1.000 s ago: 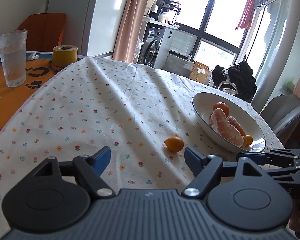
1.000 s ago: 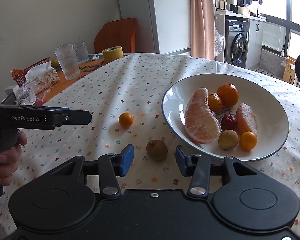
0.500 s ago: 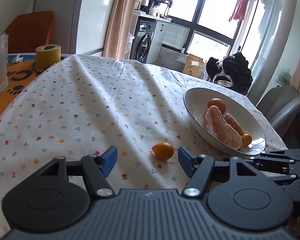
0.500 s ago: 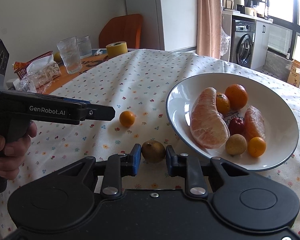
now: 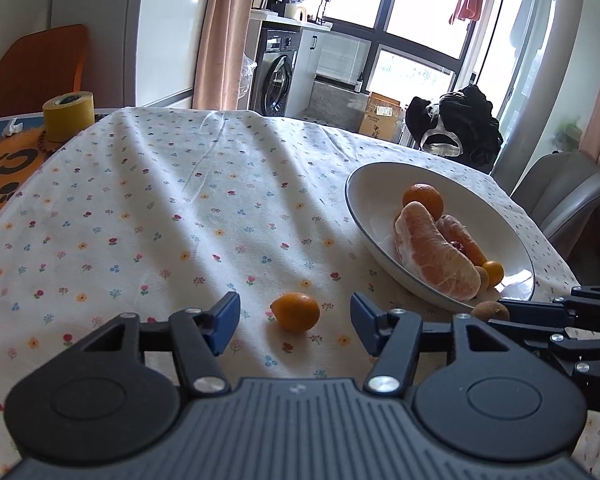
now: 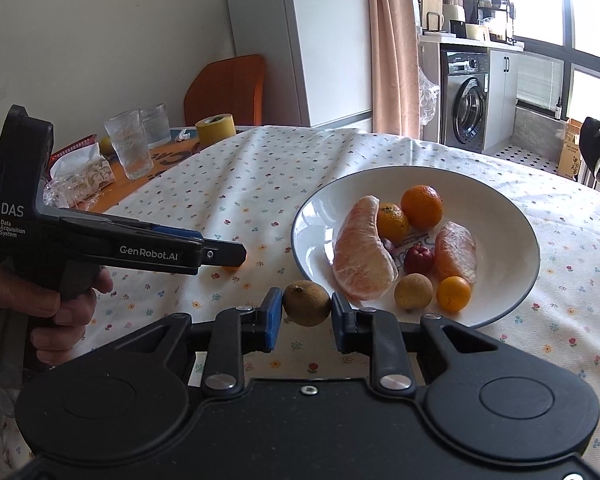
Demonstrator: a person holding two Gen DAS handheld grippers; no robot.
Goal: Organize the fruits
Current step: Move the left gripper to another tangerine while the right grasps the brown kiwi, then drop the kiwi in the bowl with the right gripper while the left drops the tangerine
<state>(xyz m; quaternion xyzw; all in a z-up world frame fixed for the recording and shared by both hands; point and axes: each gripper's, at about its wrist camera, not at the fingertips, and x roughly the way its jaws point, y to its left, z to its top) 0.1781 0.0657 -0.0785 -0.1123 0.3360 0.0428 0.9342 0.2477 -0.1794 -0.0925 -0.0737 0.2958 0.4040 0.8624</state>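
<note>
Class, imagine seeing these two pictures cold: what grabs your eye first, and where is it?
The white bowl of fruit sits right of centre on the floral tablecloth. Just before it, the right gripper pinches a brown fruit. The open left gripper frames a small orange kumquat.

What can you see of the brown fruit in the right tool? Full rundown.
The brown fruit is small, round and dull tan-brown, with a matte, slightly rough skin and a dark stem nub on its upper left. It looks whole and undamaged. It sits clamped between the two blue-padded fingers of the right tool, one pad against each side. It is just outside the near rim of the white bowl, above the floral tablecloth; whether it rests on the cloth cannot be told.
</note>
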